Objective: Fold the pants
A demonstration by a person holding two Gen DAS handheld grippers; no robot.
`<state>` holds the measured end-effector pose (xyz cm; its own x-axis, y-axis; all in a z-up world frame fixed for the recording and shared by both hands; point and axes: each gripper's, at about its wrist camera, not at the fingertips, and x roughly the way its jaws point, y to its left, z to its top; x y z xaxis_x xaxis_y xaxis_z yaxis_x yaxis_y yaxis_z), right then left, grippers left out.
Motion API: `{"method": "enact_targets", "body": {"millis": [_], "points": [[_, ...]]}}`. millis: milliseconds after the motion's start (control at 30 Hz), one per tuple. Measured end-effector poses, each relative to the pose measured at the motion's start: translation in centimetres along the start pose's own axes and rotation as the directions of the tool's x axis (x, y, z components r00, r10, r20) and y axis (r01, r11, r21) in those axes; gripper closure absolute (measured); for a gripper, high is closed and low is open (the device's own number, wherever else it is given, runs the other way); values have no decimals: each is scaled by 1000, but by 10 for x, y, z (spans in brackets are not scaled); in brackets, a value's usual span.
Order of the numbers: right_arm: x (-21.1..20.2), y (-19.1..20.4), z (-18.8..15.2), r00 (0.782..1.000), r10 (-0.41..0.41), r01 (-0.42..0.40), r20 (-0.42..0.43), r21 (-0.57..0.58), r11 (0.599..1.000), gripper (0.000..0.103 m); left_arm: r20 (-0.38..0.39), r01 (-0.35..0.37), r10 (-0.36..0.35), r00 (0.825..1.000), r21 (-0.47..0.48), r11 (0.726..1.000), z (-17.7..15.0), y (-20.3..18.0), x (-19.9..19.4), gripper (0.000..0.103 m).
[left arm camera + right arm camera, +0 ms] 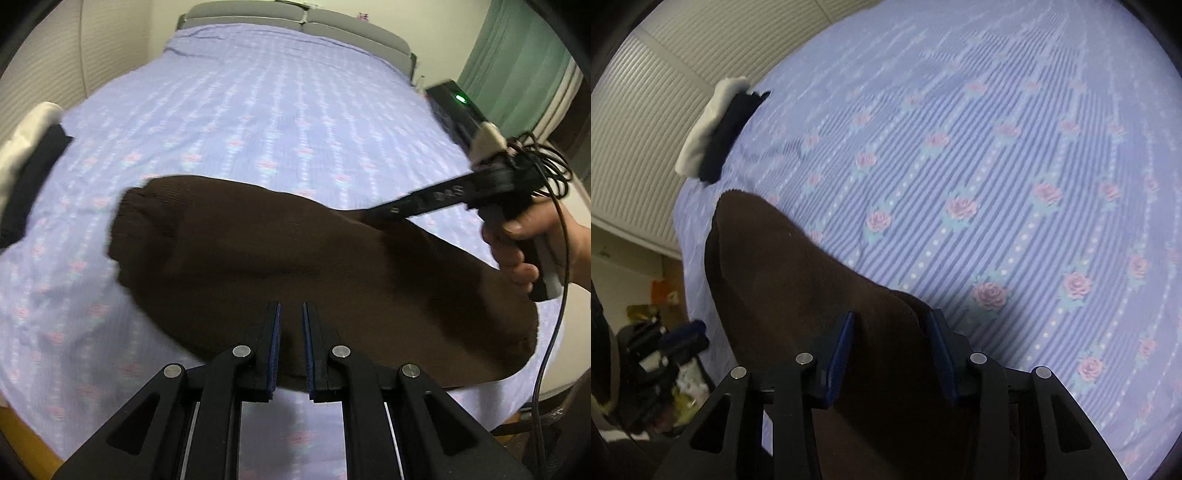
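Dark brown knit pants (295,266) lie folded across the near part of a bed with a lilac rose-print sheet (258,110). My left gripper (291,314) hovers over the pants' near edge, jaws a small gap apart, nothing between them. My right gripper (369,218) reaches in from the right with its tip at the pants' far edge. In the right wrist view the right gripper (890,317) is open, and a raised fold of the pants (798,280) sits between its blue pads (842,343).
A stack of folded white and dark clothes (26,155) lies at the bed's left edge, also in the right wrist view (716,129). A grey headboard (295,18) is at the far end. A cable (550,295) hangs from the right gripper. Green curtains (517,66) hang at right.
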<state>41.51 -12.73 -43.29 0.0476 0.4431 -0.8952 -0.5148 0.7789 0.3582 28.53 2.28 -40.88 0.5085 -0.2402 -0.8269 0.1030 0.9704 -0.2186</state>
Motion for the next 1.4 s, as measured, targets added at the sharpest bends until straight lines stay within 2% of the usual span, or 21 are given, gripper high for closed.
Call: {"method": "enact_targets", "body": {"millis": [67, 167, 267, 400, 533, 633, 767, 800, 900, 967, 1000, 1033, 1133, 1267, 1300, 1367, 1400], "points": [[2, -2, -2, 1000, 1, -2, -14, -12, 1000, 89, -16, 25, -25, 1000, 6, 1000, 1, -6, 15, 91], [-1, -4, -5, 1000, 0, 0, -6, -16, 1000, 93, -64, 20, -20, 998, 9, 1000, -3, -11, 35, 89], [-4, -5, -3, 999, -45, 45, 16, -11, 999, 94, -129, -3, 1, 992, -11, 1000, -12, -5, 56, 89], [-5, -10, 2, 993, -106, 106, 43, 8, 994, 96, -130, -20, 24, 991, 36, 999, -15, -8, 63, 89], [13, -12, 3, 986, -164, 164, 27, 14, 986, 96, -110, -33, 43, 993, 85, 996, -16, -14, 64, 89], [12, -8, 1, 980, -191, 191, 58, -1, 982, 92, -69, -21, 26, 997, 76, 997, -10, -14, 52, 89], [-15, -10, -8, 972, -181, 176, 150, 48, 983, 64, -13, -29, 30, 999, 79, 996, -4, -13, 28, 86], [-26, -9, -12, 967, -181, 174, 180, 58, 983, 64, 6, -36, 36, 999, 77, 996, -3, -11, 20, 84], [-53, 0, -23, 959, -153, 147, 238, 41, 988, 60, 32, -96, 95, 995, 50, 994, -5, 2, 4, 62], [-63, 13, -24, 961, -119, 130, 251, -26, 991, 50, 49, -150, 151, 987, -17, 989, -3, 13, -7, 42], [-66, 21, -21, 962, -116, 139, 249, -79, 987, 46, 54, -168, 171, 984, -50, 985, -2, 19, -10, 39], [-67, 29, -17, 963, -114, 148, 243, -128, 981, 43, 53, -187, 192, 980, -89, 978, -1, 26, -11, 36], [-65, 55, 4, 974, -91, 147, 209, -266, 953, 43, 8, -264, 271, 963, -203, 943, -7, 48, -8, 35], [-55, 86, 42, 993, 14, 37, 119, -414, 909, 43, -4, -261, 283, 959, -394, 881, 0, 74, 0, 35], [-51, 95, 51, 995, 38, 6, 89, -449, 893, 43, -6, -260, 284, 959, -422, 869, -2, 77, 0, 35], [-41, 111, 74, 996, 75, -44, 39, -518, 854, 43, -1, -239, 277, 961, -511, 826, -2, 92, 7, 35], [-34, 118, 83, 996, 92, -72, 11, -537, 841, 43, 8, -223, 268, 963, -534, 815, -4, 93, 3, 35]]}}
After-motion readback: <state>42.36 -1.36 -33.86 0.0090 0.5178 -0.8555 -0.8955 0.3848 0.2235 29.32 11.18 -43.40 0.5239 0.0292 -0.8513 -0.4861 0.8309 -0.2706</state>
